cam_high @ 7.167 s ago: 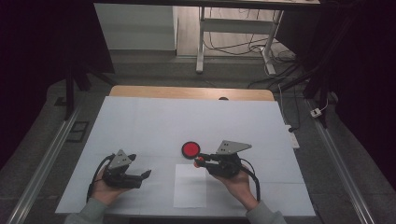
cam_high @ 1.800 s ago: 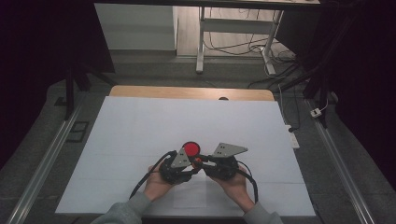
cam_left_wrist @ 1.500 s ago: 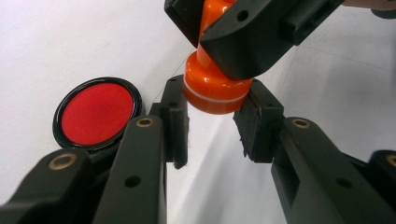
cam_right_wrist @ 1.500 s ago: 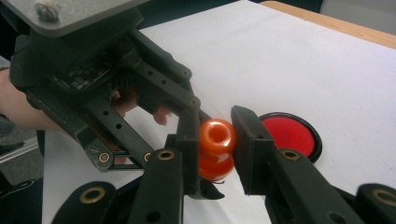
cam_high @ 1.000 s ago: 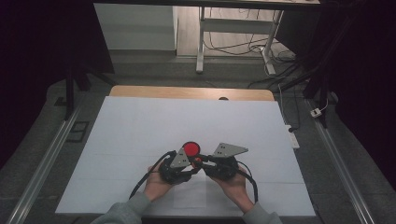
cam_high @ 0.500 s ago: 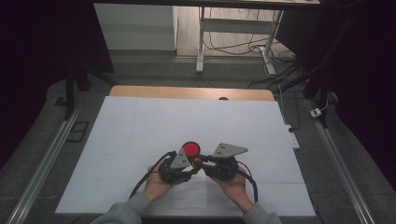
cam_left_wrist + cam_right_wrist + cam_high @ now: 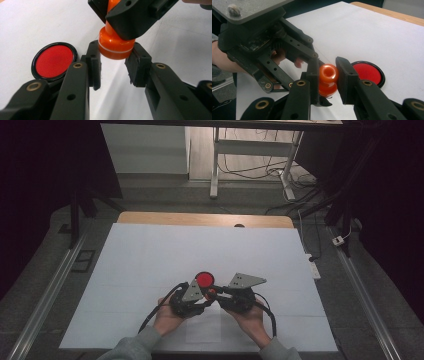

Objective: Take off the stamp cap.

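An orange knob-shaped piece (image 7: 212, 293) with a narrow neck and a wide base hangs just above the white table (image 7: 150, 250). My right gripper (image 7: 328, 72) is shut on its rounded neck (image 7: 328, 72). My left gripper (image 7: 113, 62) faces it from the other side, its pad tips pressed against both sides of the wide orange base (image 7: 116, 47). A red disc with a black rim (image 7: 204, 280) lies flat on the table just beyond both grippers, also seen in the left gripper view (image 7: 53, 61) and the right gripper view (image 7: 368, 72).
A sheet of paper (image 7: 202, 332) lies on the table between the person's wrists. The table's wooden far edge (image 7: 200, 219) is well beyond the hands. Metal rails (image 7: 45, 295) run along both sides of the table.
Since 7.2 s ago the left hand has come in from the table's left and met the right gripper at the orange piece. Over the last 1.8 s nothing has visibly moved.
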The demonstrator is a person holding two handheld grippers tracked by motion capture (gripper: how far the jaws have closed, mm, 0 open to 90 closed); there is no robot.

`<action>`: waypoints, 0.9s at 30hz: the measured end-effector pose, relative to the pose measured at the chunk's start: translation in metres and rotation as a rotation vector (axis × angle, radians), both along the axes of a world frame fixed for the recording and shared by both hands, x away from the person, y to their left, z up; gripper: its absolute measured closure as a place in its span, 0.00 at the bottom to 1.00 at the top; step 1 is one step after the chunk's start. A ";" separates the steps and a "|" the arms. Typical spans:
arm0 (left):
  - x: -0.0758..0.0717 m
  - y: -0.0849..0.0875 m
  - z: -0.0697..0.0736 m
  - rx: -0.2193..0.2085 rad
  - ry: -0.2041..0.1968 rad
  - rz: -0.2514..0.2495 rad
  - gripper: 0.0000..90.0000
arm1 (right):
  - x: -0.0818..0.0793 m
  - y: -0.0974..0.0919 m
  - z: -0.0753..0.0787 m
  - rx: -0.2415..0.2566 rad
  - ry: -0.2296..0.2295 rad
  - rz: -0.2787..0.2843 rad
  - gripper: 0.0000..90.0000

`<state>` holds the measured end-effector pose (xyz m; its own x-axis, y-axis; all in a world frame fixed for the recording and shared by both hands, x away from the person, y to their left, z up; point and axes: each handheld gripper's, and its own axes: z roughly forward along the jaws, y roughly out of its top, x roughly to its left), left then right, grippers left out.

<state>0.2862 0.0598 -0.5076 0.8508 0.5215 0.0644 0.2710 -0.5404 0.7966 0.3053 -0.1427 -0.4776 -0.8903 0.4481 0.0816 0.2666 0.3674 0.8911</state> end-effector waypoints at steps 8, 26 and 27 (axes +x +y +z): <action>-0.001 0.001 -0.002 0.004 0.004 0.009 0.73 | 0.005 -0.033 0.021 0.083 -0.063 -0.105 0.81; -0.001 0.023 0.002 -0.012 -0.008 0.048 0.72 | 0.010 -0.033 0.016 0.078 -0.043 -0.084 0.81; 0.000 0.024 0.002 -0.011 -0.007 0.048 0.72 | 0.010 -0.033 0.016 0.078 -0.043 -0.083 0.81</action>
